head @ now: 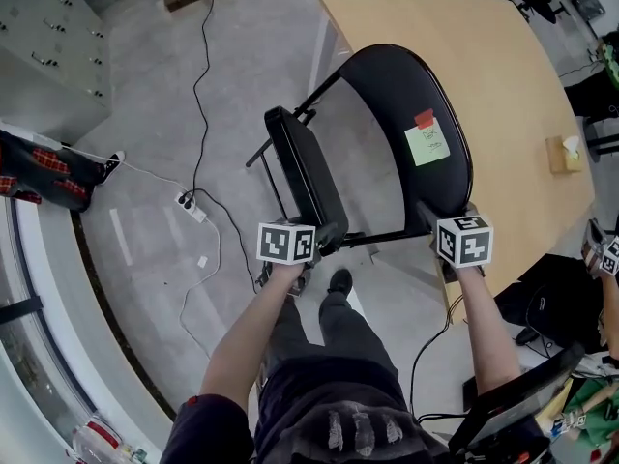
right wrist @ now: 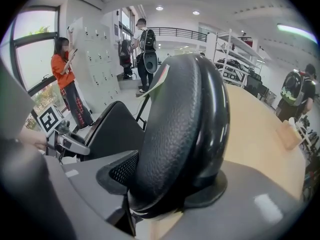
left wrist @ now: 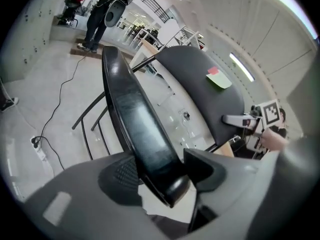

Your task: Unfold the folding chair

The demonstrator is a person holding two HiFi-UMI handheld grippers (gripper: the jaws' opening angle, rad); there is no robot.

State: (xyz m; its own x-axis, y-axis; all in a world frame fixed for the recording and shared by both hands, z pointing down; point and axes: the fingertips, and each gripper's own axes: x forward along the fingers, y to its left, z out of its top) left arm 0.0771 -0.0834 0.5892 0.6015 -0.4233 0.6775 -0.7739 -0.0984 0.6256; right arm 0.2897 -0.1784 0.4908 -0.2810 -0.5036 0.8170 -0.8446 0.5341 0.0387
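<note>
A black folding chair stands partly opened on the floor in front of me. Its seat [head: 305,177] [left wrist: 132,114] is tipped up and seen edge-on, apart from the backrest [head: 416,133] [right wrist: 185,119]. The backrest carries a green and a red sticky note [head: 427,143]. My left gripper [head: 324,240] [left wrist: 160,171] is shut on the near edge of the seat. My right gripper [head: 435,222] [right wrist: 175,179] is shut on the near rim of the backrest, which fills its jaws. A thin frame bar [head: 382,237] runs between the two grips.
A wooden table [head: 484,56] lies right behind the chair, with a tissue box [head: 564,153] on it. A power strip [head: 191,206] and cables lie on the floor at the left. Grey lockers [head: 48,56] stand at the far left. Other people stand nearby [right wrist: 65,79].
</note>
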